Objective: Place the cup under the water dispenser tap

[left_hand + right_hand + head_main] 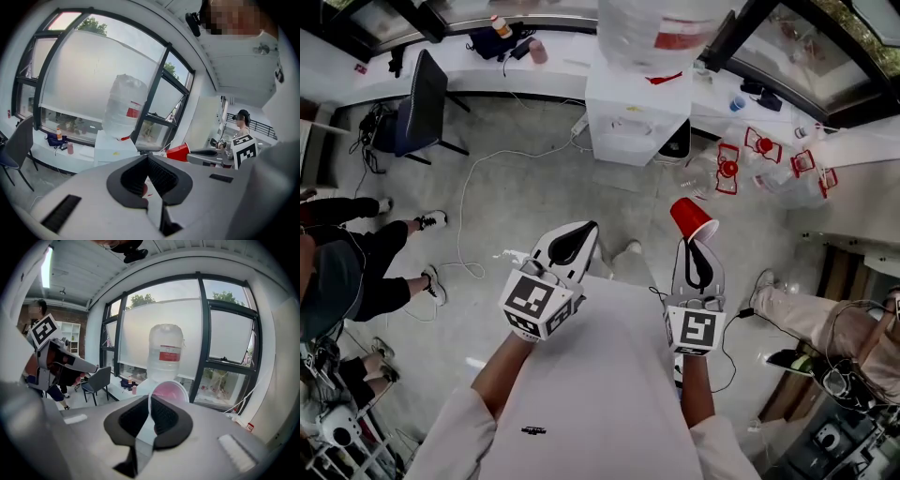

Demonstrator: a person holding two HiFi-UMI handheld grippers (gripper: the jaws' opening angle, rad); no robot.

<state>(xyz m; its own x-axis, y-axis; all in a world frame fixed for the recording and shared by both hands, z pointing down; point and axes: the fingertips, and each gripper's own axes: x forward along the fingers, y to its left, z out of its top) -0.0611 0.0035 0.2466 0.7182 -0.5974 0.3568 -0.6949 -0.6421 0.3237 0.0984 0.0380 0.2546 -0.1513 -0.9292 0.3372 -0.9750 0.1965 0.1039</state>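
Note:
A red plastic cup (692,218) is held by its rim in my right gripper (695,244), which is shut on it; the cup lies tilted, mouth toward me. In the right gripper view its white rim and pink inside (168,392) stick out past the jaws of the right gripper (151,400). The white water dispenser (636,117) with its big clear bottle (661,33) stands ahead, across bare floor. My left gripper (584,232) hovers beside the right one, shut and empty. In the left gripper view, past the left gripper (147,157), are the dispenser (111,149) and the cup (178,152).
A dark office chair (422,103) stands at the left by a white counter (478,75). One person sits at the left (356,267), another at the right (820,323). A white cable (469,206) trails over the floor. Red-and-white frames (764,150) lie right of the dispenser.

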